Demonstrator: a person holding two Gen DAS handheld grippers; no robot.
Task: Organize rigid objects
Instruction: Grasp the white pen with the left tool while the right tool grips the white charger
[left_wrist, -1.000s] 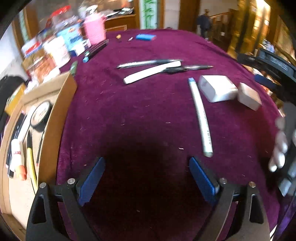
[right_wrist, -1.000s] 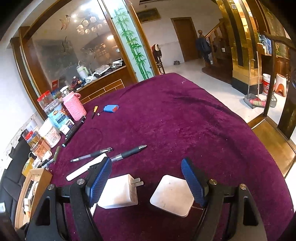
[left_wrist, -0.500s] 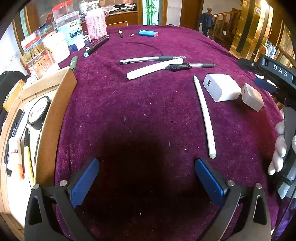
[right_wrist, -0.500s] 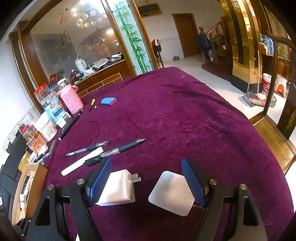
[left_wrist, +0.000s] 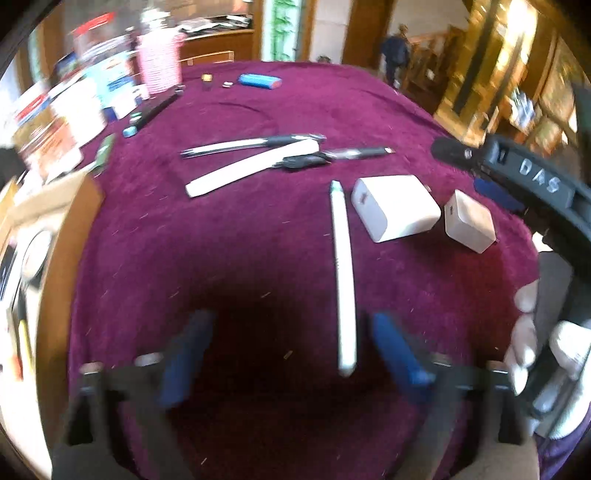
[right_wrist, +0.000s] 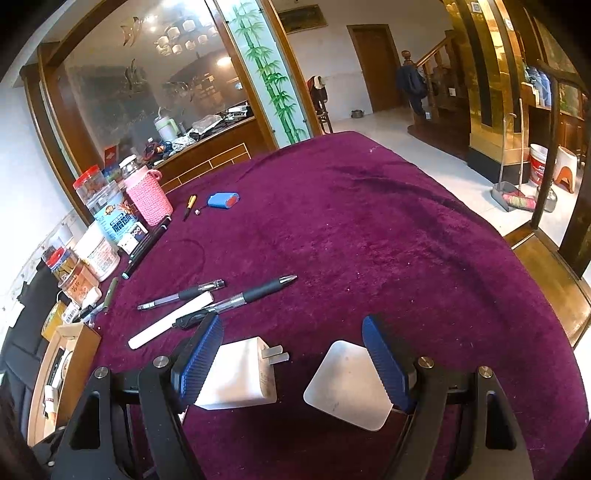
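On the purple cloth a long white pen (left_wrist: 341, 266) lies pointing away from me. Its near end sits between the blue pads of my left gripper (left_wrist: 291, 360), closer to the right pad; the jaws are closing and neither pad touches it. This view is blurred by motion. To the pen's right lie a white plug charger (left_wrist: 395, 212) and a small white adapter (left_wrist: 469, 221). My right gripper (right_wrist: 293, 363) hovers open over those two, the charger (right_wrist: 240, 373) partly behind its left finger and the adapter (right_wrist: 347, 384) beside its right finger. It grips nothing.
Two dark pens (right_wrist: 184, 295) and a white stick (right_wrist: 170, 325) lie further back. A cardboard box (left_wrist: 55, 258) of small items stands at the left edge. Jars, a pink cup (right_wrist: 147, 199) and a blue battery pack (right_wrist: 221, 200) crowd the far left. A white-gloved hand (left_wrist: 524, 332) is at the right.
My left gripper has shifted right, so the white pen's near end now lies between its fingers, and its jaws have narrowed. The right gripper has stayed still.
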